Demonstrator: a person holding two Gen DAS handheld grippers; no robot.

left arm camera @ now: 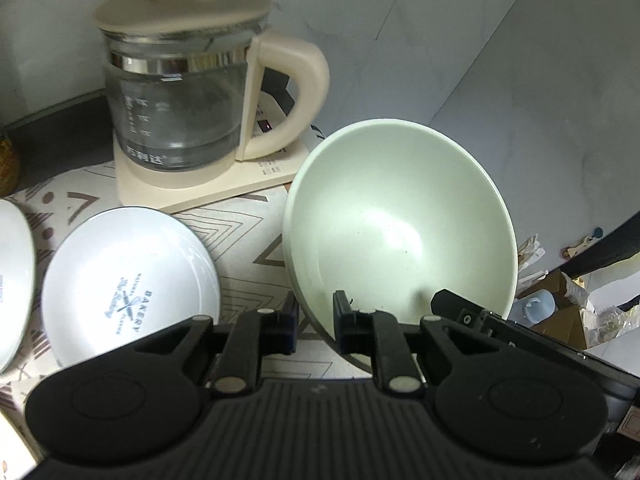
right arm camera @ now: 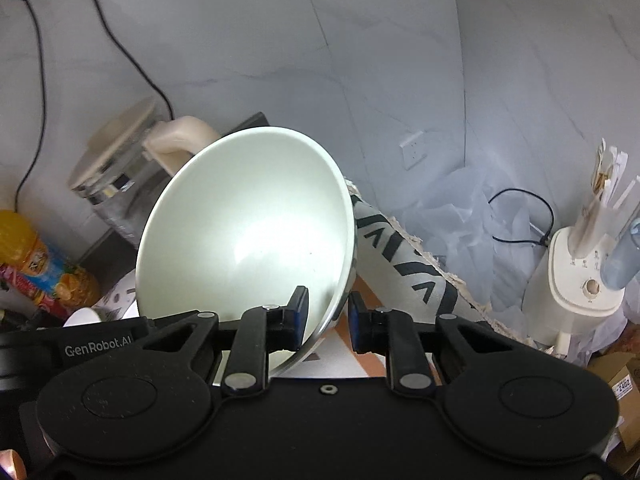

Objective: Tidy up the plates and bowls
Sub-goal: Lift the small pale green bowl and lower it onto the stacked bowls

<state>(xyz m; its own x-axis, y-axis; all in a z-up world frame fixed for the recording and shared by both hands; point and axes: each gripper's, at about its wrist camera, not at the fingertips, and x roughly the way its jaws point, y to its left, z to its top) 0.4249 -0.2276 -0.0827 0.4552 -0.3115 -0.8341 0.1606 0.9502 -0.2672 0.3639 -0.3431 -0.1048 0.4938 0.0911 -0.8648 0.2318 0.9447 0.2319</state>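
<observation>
Both grippers clamp the same pale green bowl, lifted clear of the patterned cloth and tilted so its hollow faces the cameras. In the left wrist view the left gripper has its jaws drawn nearly together on the bowl's near rim, one pad outside the wall and one inside; the bowl fills the area from twelve to three o'clock of that grip. At four o'clock of it the tip of the other gripper reaches onto the same rim. In the right wrist view the right gripper pinches the rim at the bowl's five o'clock edge, jaws likewise narrow, the left pad inside the hollow, the right pad outside. On the cloth at nine o'clock of the left gripper lies a white bowl printed "BAKERY", with another white dish just beside it at the frame edge. A glass kettle with a cream handle stands on its base at eleven o'clock, behind the bowls.
</observation>
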